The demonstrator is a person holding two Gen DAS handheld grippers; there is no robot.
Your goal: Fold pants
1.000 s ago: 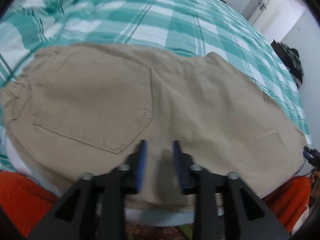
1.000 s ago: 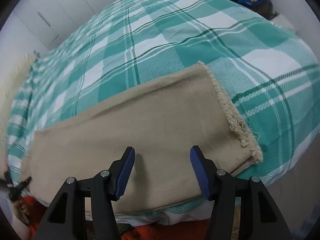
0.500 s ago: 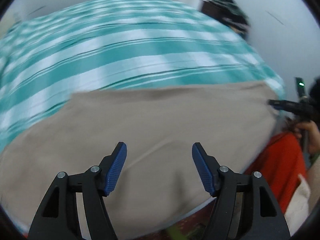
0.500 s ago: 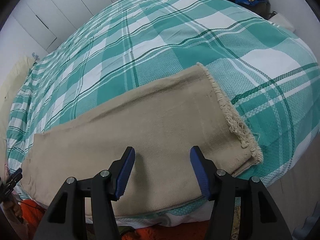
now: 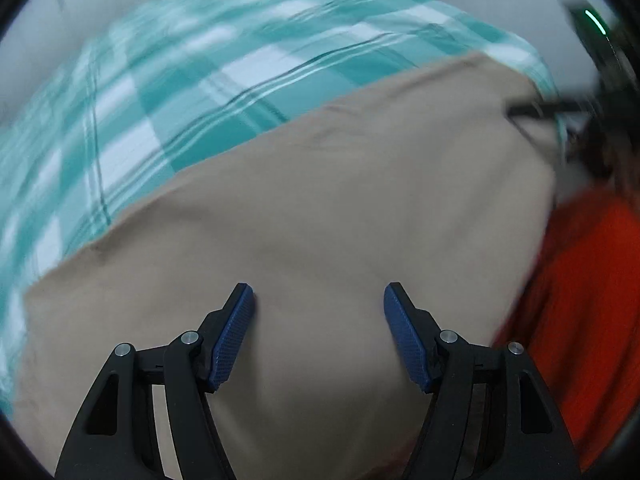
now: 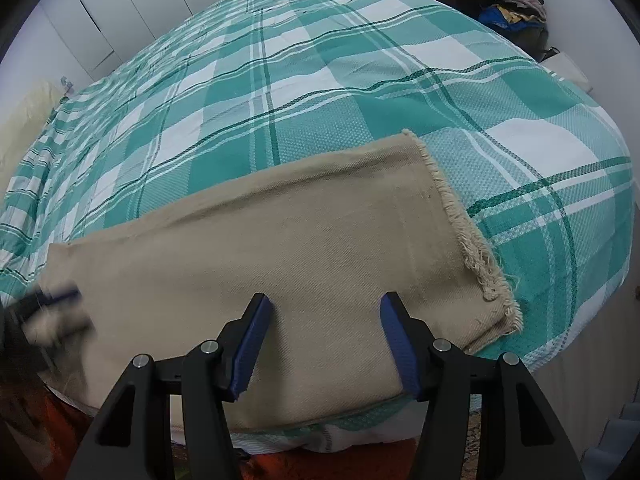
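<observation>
You hold both grippers above the tan pants [image 6: 280, 264] on the plaid bedspread [image 6: 320, 92]: left gripper [image 5: 319, 330] and right gripper [image 6: 325, 340] jaws spread, pinching nothing.

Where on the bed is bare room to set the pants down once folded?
The plaid bedspread lies bare beyond the pants' far edge and right of the frayed hem. The near edge is crowded: the pants fill it, with the left claw at their left end.
</observation>
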